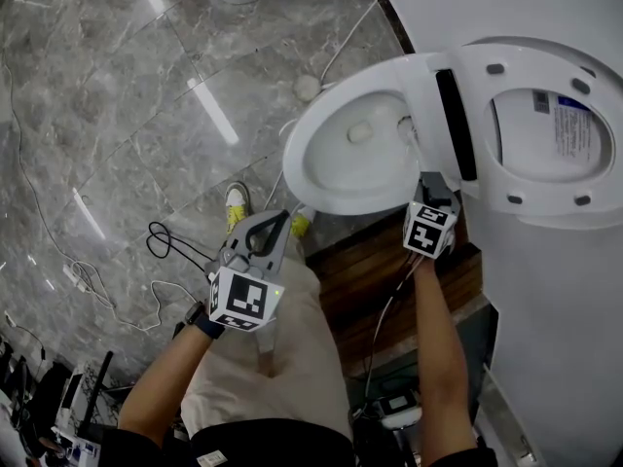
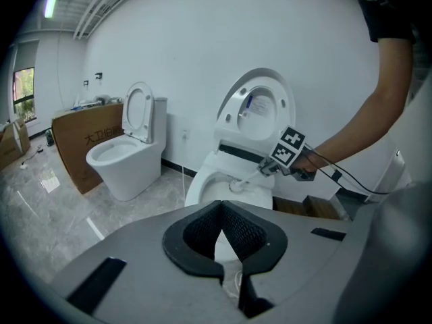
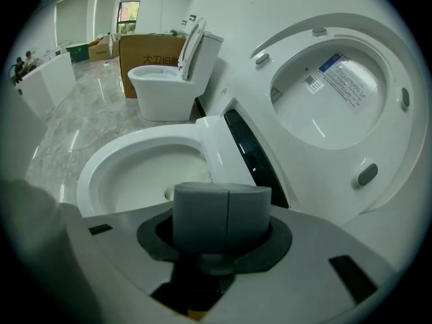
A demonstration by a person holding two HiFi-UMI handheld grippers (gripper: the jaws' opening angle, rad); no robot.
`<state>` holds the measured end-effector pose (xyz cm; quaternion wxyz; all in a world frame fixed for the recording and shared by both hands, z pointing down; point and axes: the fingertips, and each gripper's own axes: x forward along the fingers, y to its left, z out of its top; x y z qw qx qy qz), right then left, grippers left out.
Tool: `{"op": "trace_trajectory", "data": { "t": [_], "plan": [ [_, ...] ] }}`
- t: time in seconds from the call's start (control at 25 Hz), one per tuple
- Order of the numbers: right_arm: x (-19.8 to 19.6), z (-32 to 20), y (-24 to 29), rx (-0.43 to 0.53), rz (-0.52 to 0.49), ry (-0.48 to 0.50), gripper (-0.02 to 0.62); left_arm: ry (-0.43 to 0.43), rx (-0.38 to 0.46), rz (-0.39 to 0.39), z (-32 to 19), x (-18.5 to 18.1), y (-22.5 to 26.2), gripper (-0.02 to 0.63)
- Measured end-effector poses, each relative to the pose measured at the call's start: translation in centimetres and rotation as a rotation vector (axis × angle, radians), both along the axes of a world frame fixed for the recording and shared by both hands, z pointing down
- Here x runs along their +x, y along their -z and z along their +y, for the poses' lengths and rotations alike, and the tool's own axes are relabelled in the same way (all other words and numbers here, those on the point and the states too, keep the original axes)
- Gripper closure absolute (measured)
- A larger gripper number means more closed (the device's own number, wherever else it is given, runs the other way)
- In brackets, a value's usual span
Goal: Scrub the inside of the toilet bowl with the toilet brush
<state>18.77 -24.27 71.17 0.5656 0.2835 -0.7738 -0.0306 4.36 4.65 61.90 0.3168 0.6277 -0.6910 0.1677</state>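
Observation:
The white toilet bowl (image 1: pixel 321 178) stands open, its lid (image 1: pixel 545 134) and seat raised to the right. My right gripper (image 1: pixel 425 191) hovers at the bowl's near right rim, shut on the white toilet brush (image 2: pixel 248 177). The brush's handle slants down into the bowl (image 2: pixel 202 181), and its head (image 1: pixel 408 130) lies against the inner back wall. In the right gripper view the closed pads (image 3: pixel 202 214) hide the brush, with the bowl (image 3: pixel 101 174) beyond them. My left gripper (image 1: pixel 280 220) hangs in front of the bowl, over the floor, and is shut on nothing (image 2: pixel 219 208).
A second toilet (image 2: pixel 125 160) with its lid up stands to the left beside a cardboard box (image 2: pixel 81 144). Cables (image 1: pixel 165 243) trail across the grey marble floor. A wooden step (image 1: pixel 389 270) lies at the bowl's base. The person's yellow shoe (image 1: pixel 236 205) is near it.

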Motion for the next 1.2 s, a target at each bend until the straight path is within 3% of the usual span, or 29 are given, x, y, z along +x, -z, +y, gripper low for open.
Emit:
{"op": "trace_trajectory", "data": {
  "t": [1.2],
  "plan": [
    [5.8, 5.6, 1.2, -0.094, 0.144, 0.033, 0.437, 0.005, 0.004, 0.008, 0.9, 0.8, 0.9, 0.588]
  ]
}}
